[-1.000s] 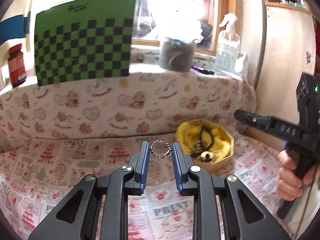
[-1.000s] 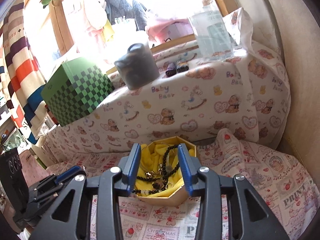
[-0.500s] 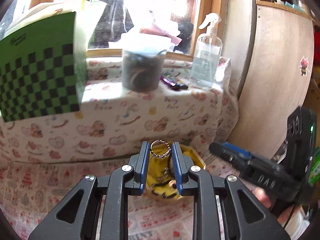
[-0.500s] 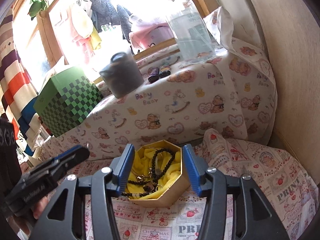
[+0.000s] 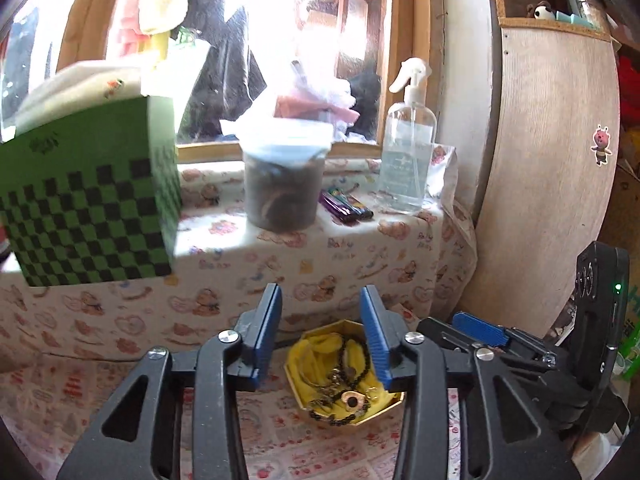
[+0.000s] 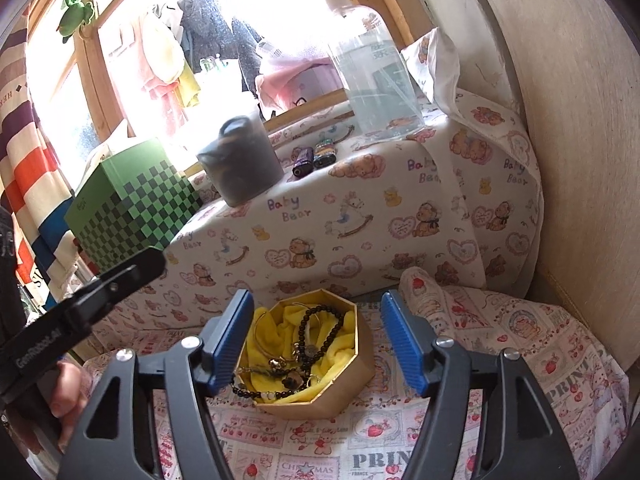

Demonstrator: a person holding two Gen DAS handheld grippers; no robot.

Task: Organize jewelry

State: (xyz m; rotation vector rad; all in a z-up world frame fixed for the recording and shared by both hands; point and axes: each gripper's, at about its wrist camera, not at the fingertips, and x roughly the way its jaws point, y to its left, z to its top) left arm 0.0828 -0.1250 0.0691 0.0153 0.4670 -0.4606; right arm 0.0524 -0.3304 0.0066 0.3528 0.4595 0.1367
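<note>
A gold octagonal box (image 5: 390, 402) with yellow lining lies on the printed cloth, holding a black bead bracelet (image 5: 344, 354) and other pieces of jewelry. My left gripper (image 5: 322, 312) hovers above and short of it, jaws opening, with nothing between them. A finger of the right gripper (image 5: 480, 330) shows to its right. In the right wrist view, the box (image 6: 320, 404) sits just beyond my right gripper (image 6: 316, 320). Its jaws are opening, one on either side of the box, and the pads are clear of it. The bead bracelet (image 6: 320, 320) drapes over the lining.
On the cloth-covered ledge behind stand a green checkered box (image 5: 88, 208), a dark jar with a white lid (image 5: 284, 184), a clear spray bottle (image 5: 408, 152) and two lighters (image 5: 346, 206). A wooden cabinet side (image 5: 552, 184) closes in the right. A hand (image 6: 68, 392) grips the left tool.
The small chain ring that my left gripper held is gone from its jaws, which have spread. That gripper rose and swung over the box. The right jaws widened around the box.
</note>
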